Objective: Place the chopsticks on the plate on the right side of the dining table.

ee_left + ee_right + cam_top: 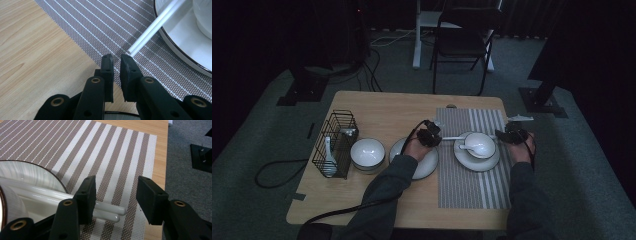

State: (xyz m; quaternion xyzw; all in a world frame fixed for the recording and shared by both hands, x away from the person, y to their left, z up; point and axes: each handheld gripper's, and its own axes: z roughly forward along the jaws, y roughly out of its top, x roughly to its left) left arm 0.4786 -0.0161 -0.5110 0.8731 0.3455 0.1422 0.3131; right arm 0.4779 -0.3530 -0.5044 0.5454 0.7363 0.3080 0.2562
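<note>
A striped placemat (pixel 467 185) bears a white black-rimmed plate (pixel 477 165) with a white bowl (pixel 482 144) and a spoon (pixel 468 148) on it. White chopsticks (pixel 454 138) lie across the plate's far side. Their thin tip (pixel 147 32) rests on the placemat (pixel 100 25) just beyond my left gripper (pixel 116 58), which is shut with nothing between its pads. Their thick ends (pixel 117 210) stick out past the plate rim (pixel 37 172), low beside the left jaw of my right gripper (pixel 117 182). That gripper is open and its pads touch nothing. From above, the left gripper (pixel 432 135) and right gripper (pixel 510 135) flank the plate.
At the table's left stands a black wire basket (pixel 334 145) holding a white spoon (pixel 328 155). Beside it are a second white bowl (pixel 367 152) and another plate (pixel 424 165) under the left hand. A dark chair (pixel 464 40) stands beyond the table's far edge.
</note>
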